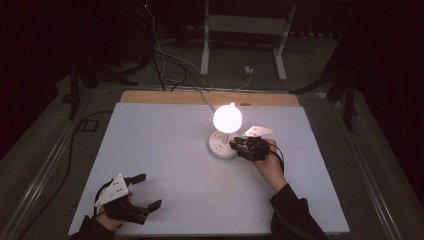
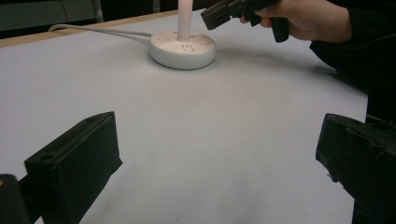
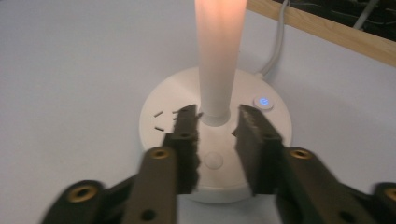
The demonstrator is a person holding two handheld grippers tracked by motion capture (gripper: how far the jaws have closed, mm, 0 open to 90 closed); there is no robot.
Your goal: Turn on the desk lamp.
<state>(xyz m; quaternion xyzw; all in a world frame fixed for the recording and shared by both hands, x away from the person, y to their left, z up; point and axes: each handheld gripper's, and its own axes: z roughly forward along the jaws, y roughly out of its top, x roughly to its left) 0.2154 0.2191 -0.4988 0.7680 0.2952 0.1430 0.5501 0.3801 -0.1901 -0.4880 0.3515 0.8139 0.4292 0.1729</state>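
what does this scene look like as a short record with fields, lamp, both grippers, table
lamp: white round-based desk lamp, globe lit, upright on the table, white cord running to the far edge
power button: blue-lit on the base
right gripper: jaws slightly apart over the base, either side of the stem, not clamping it
left gripper: jaws wide open, holding nothing, near edge
table: pale grey sheet on a wooden top
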